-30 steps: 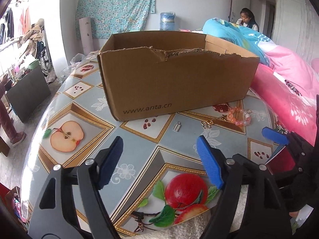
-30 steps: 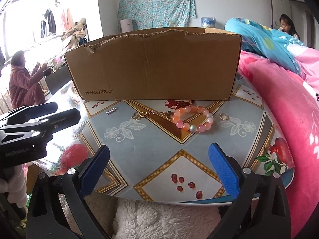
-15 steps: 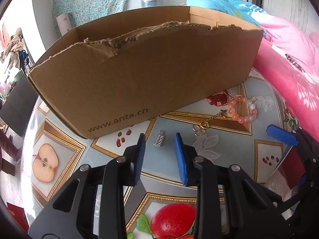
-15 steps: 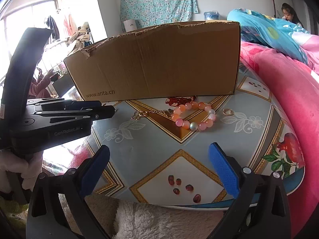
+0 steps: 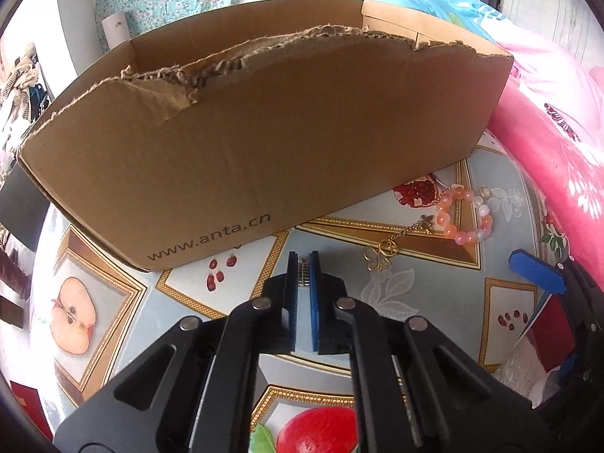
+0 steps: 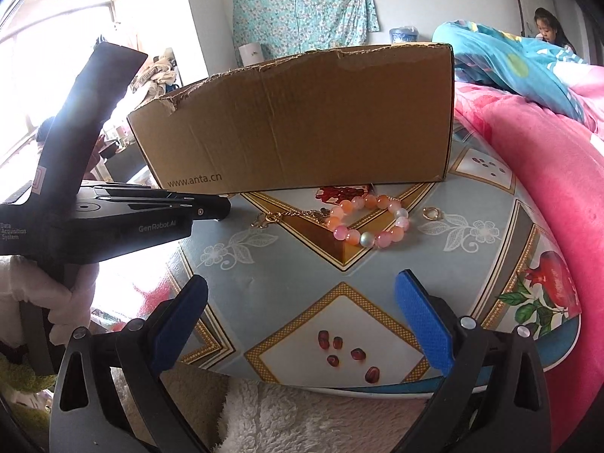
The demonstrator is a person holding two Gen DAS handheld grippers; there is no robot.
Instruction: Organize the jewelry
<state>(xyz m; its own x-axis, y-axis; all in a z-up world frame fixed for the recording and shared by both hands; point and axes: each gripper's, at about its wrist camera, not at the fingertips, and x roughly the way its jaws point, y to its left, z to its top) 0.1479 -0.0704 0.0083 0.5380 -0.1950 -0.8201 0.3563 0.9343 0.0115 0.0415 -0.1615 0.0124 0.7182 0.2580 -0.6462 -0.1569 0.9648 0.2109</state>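
My left gripper [image 5: 303,264] is shut on a small silver clasp [image 5: 303,270] on the table, just in front of the cardboard box [image 5: 264,132]. It also shows in the right wrist view [image 6: 222,207]. A pink bead bracelet [image 5: 464,215] and a gold chain with a clover charm [image 5: 381,255] lie to the right of it. In the right wrist view the bracelet [image 6: 368,222], the gold chain [image 6: 287,216] and a small gold ring [image 6: 429,213] lie before the box [image 6: 302,120]. My right gripper [image 6: 302,317] is open and empty, near the table's front edge.
The round table [image 6: 264,275] has a fruit-patterned cover. A pink quilt [image 6: 547,173] crowds its right side. A white fluffy cloth [image 6: 283,415] lies below the right gripper. A person sits at the back right [image 6: 547,34].
My left gripper has moved forward to the silver clasp and shut on it. The right gripper has barely moved and stays open.
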